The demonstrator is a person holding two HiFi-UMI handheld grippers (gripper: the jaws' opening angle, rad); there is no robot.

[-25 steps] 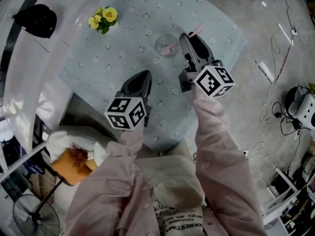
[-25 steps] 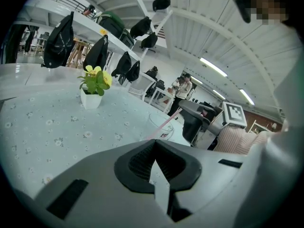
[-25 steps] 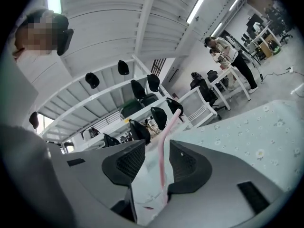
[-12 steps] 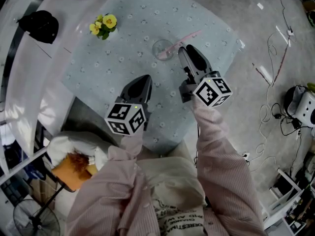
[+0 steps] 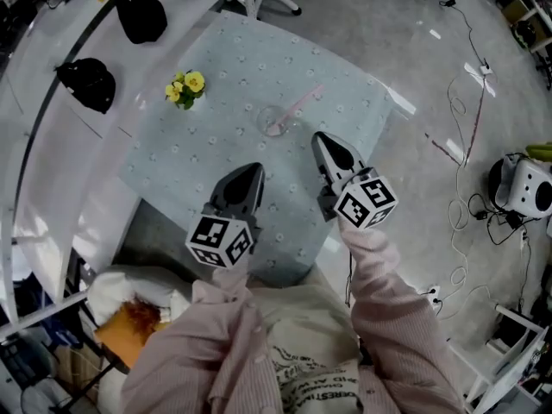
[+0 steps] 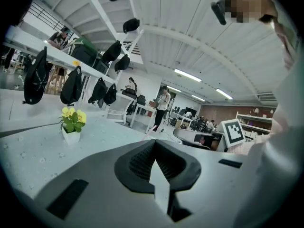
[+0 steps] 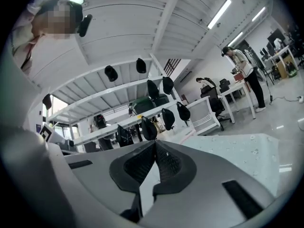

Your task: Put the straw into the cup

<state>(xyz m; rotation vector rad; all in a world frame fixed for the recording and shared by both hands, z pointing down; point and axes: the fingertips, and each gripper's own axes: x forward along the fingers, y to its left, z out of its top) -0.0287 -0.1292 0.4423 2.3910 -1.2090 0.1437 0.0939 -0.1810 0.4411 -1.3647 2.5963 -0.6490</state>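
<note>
A clear cup (image 5: 278, 121) stands on the light blue tablecloth (image 5: 216, 145). A pink straw (image 5: 304, 102) rests in it and leans out over the rim toward the upper right. My right gripper (image 5: 322, 139) hovers just to the near right of the cup, shut, with nothing between its jaws (image 7: 154, 144). To the near left of the cup is my left gripper (image 5: 251, 171), also shut and empty (image 6: 154, 141). Neither gripper touches the cup or the straw. A faint pink line of the straw (image 6: 149, 133) shows just past the left jaws.
A small white pot of yellow flowers (image 5: 185, 89) stands on the table's far left and shows again as the flowers (image 6: 72, 121). Black bags (image 5: 90, 83) hang from a white rail at the left. Cables (image 5: 461, 158) and a white device (image 5: 522, 186) lie on the floor at the right.
The right gripper let go of the straw, which stays leaning in the cup, then shut empty. Both grippers pulled back from the cup toward me and rose.
</note>
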